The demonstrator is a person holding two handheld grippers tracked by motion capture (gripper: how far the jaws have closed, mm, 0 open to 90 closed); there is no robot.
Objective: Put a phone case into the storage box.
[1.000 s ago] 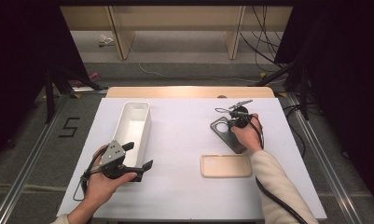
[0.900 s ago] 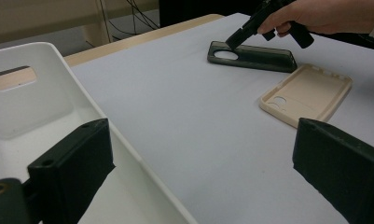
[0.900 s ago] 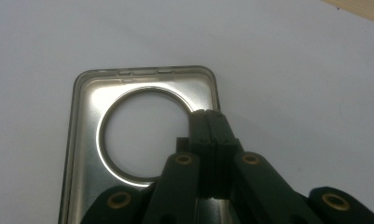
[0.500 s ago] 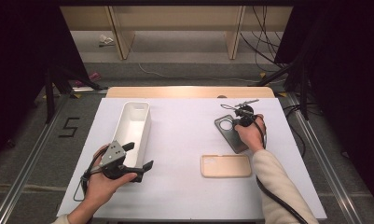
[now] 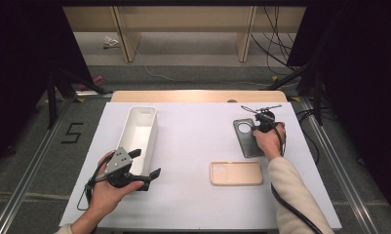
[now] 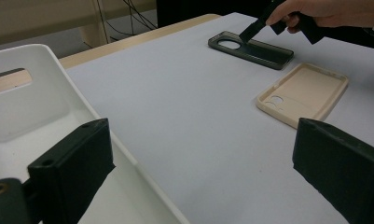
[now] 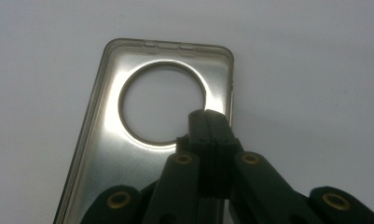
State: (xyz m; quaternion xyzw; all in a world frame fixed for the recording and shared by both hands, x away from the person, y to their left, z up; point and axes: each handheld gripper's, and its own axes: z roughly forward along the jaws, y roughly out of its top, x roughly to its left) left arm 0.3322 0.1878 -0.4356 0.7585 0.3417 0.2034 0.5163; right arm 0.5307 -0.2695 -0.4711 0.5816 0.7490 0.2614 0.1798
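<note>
Two phone cases lay on the white table (image 5: pixel 198 146): a dark case (image 5: pixel 247 138) at the far right and a beige case (image 5: pixel 236 173) just nearer, apart from it. A white bin (image 5: pixel 138 132) stood at left, long axis running front-to-back, well apart from both cases. Nothing sat btwn them.

Dark case lay flat, inside up, long axis roughly front-to-back w/ a slight tilt, round camera hole at the far end.

Right gripper (image 7: pixel 208 116) had its fingers pressed together, nothing btwn them, tips over the hole's rim on the case; contact can't be told.

Left gripper (image 5: pixel 144 165), beside the bin's near end, had fingers wide apart, holding nothing.
</note>
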